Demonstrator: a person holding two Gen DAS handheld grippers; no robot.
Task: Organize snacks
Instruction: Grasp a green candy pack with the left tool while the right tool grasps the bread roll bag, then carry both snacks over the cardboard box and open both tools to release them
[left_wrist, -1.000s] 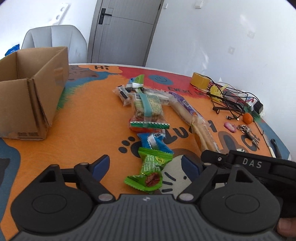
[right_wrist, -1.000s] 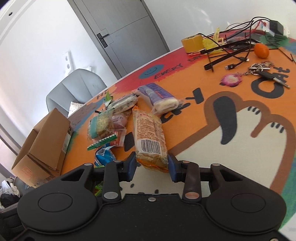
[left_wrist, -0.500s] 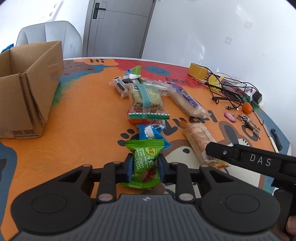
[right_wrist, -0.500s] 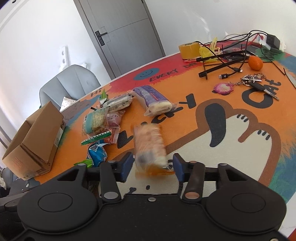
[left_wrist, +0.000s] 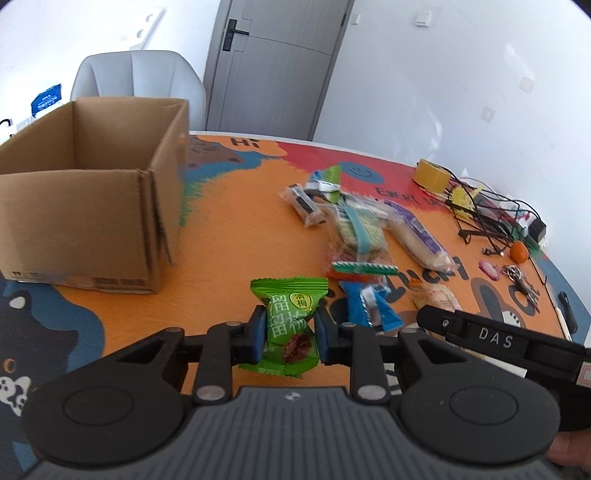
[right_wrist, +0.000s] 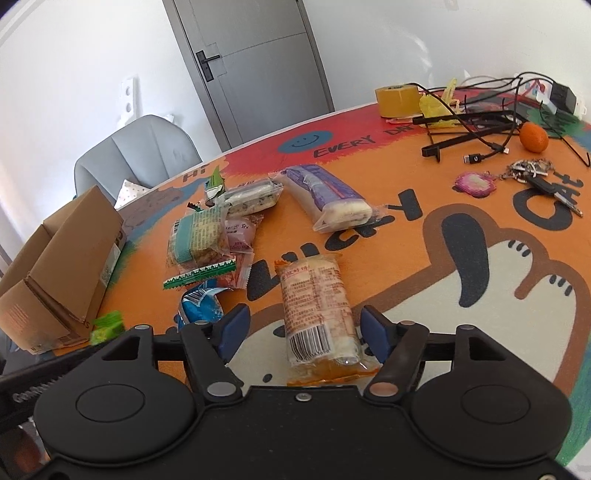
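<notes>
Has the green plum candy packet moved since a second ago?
Yes. The green plum candy packet lay flat by the blue wrapper; the left tongs now pinch it upright, lifted toward the cardboard box.

Green candy wrapper (left_wrist: 290, 323) — brown cardboard box (left_wrist: 88, 225)

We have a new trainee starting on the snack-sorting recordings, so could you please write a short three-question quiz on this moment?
1. True or false: the right gripper is clamped on the orange bread packet.
2. What does the left gripper hold? A) blue wrapper B) green plum candy packet C) tape roll
3. Fill in: the cardboard box stands with its top ____.

Key: 1. False; its jaws stand open, with the packet lying on the table mat between them. 2. B. 3. Open.
</notes>
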